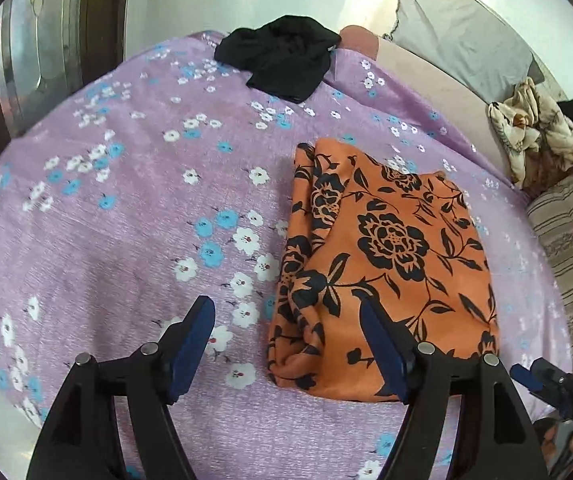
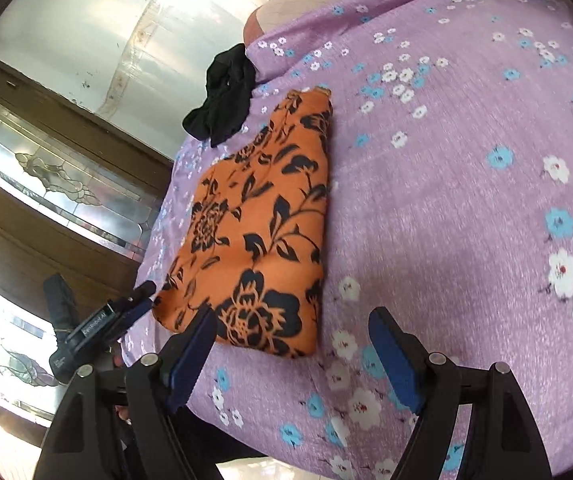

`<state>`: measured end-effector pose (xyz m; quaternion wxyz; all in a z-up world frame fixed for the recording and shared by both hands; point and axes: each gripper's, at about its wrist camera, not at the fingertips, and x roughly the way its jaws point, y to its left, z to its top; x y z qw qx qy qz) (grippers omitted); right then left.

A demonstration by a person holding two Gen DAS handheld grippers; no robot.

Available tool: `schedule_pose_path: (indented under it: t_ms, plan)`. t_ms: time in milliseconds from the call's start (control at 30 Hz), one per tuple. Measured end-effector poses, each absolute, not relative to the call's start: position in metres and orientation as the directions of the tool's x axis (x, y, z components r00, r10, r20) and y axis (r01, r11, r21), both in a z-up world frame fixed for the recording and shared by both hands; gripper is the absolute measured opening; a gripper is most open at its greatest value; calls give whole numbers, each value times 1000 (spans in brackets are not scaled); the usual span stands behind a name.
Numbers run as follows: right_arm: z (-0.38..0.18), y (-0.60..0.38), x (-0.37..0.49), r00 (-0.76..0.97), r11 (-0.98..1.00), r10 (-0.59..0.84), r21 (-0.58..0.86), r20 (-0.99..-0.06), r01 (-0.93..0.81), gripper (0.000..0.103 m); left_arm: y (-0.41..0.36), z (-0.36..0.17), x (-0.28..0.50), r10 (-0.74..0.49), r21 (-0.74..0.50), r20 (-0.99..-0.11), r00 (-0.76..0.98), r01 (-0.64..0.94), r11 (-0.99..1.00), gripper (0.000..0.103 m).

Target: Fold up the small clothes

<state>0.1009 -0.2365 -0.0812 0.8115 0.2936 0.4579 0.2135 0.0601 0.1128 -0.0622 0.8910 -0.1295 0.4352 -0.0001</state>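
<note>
Orange cloth: folded into a rough rectangle, flat on the bedsheet, toward the right-hand edge of the bed in the left wrist view.
Long axis: runs from the near edge of the bed toward the far edge, roughly along the line of the left gripper's fingers.
Direction from left gripper: cloth just ahead and to the right; right finger overlaps the near left corner of the cloth in the picture, contact not certain.
Direction from right gripper: cloth ahead and to the left; left finger at the near edge of the cloth.
Nearer hand: probably the left, judged from the cloth's near corner sitting at its fingertip.
Left gripper state: jaws spread wide, nothing between them but bare sheet.
Right gripper state: jaws spread wide, empty, over bare sheet beside the cloth.
Black garment: crumpled, unfolded, at the far edge of the bed, well apart from both grippers, beyond the orange cloth.
Task standing: orange piece looks done; black piece likely next.
Coming move, as a guess: reach past the far short end of the orange cloth to the black heap.
</note>
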Motion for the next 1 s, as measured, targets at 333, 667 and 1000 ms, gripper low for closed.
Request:
schedule_pose_path:
  t_ms: [333,667,1000]
  plan:
    - [-85,-225,99,473,749,609,659,-637,-77,81,113,-71,58,-52,-155,-775,630,-109,982,76]
    - [-91,-220,105,461,758,598,649,-656,-60,81,118,-77,61,-62,-176,-775,629,-121,977,76]
    - [-73,-234,142,499,741,601,669,-624,-55,81,139,-54,85,-268,-405,-718,642,-73,911,84]
